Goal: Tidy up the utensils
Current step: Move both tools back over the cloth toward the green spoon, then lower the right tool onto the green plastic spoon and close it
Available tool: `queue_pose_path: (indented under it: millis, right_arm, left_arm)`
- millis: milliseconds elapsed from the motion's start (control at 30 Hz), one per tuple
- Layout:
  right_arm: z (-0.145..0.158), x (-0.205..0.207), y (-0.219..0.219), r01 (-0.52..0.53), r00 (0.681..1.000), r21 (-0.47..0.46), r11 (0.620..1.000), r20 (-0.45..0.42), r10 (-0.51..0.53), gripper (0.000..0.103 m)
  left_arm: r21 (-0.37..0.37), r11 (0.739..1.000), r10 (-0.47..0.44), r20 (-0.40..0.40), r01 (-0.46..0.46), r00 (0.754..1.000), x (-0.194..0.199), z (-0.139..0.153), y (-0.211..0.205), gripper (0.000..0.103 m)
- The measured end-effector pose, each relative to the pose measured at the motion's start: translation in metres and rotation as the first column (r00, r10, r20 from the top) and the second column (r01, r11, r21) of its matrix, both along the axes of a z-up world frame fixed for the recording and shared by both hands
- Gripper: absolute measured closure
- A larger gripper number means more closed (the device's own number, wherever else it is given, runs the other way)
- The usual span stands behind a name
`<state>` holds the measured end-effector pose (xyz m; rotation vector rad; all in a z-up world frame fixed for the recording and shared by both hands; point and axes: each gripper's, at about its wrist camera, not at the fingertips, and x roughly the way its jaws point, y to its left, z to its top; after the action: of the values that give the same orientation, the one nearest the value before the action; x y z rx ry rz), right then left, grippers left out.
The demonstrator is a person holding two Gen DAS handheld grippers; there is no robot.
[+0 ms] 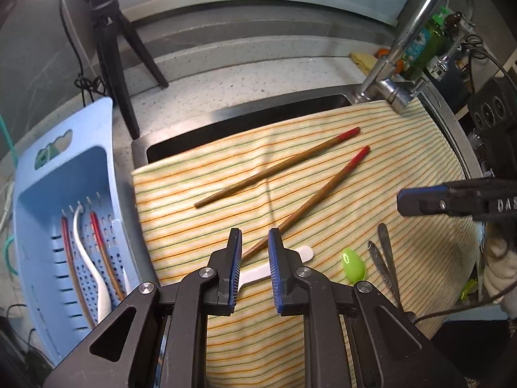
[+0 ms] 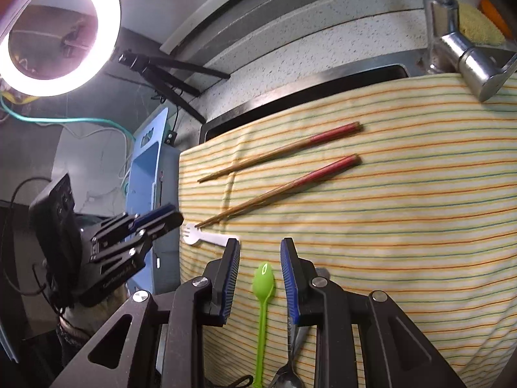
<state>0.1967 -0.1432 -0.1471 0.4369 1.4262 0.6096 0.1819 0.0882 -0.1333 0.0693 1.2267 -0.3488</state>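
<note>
Two red-tipped wooden chopsticks lie on the striped cloth over the sink. A white plastic fork lies under my open, empty left gripper, which also shows in the right wrist view. A green plastic spoon lies between the fingers of my open right gripper. Two metal utensils lie beside the spoon. The blue drainer basket at the left holds chopsticks and a white utensil.
A chrome faucet stands at the back right. A tripod and ring light stand at the back left on the counter. A green bottle and sponge sit behind the faucet.
</note>
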Motion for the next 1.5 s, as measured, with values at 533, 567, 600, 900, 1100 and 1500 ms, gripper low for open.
queue_pose_path:
  millis: [533,567,600,900,1100,1500]
  right_arm:
    - [-0.02,-0.035,0.039,-0.127,0.991,0.001,0.992,-0.051,0.127,0.079]
    - [-0.02,-0.036,0.039,-0.129,0.99,-0.001,0.992,-0.048,0.129,0.079]
    - [-0.021,-0.036,0.04,-0.13,0.99,-0.003,0.992,-0.048,0.129,0.079]
    - [-0.022,-0.037,0.036,-0.146,0.988,-0.024,0.989,-0.049,0.145,0.079]
    - [-0.025,-0.043,0.037,-0.2,0.978,-0.037,0.979,-0.058,0.198,0.079]
    - [-0.039,-0.071,0.054,-0.429,0.901,-0.103,0.897,-0.115,0.418,0.079]
  left_arm:
    - [0.031,0.997,0.074,-0.108,-0.071,0.991,0.008,-0.032,0.015,0.088]
    - [0.035,0.997,0.073,-0.113,-0.07,0.991,0.009,-0.033,0.015,0.088]
    - [0.045,0.996,0.075,-0.11,-0.071,0.991,0.009,-0.033,0.015,0.088]
    - [0.065,0.996,0.065,-0.084,-0.059,0.994,0.002,-0.03,0.014,0.088]
    - [0.047,0.999,-0.019,-0.063,0.022,0.998,-0.017,-0.016,-0.006,0.088]
    - [-0.041,0.997,0.072,-0.002,-0.072,0.997,-0.084,0.015,0.019,0.088]
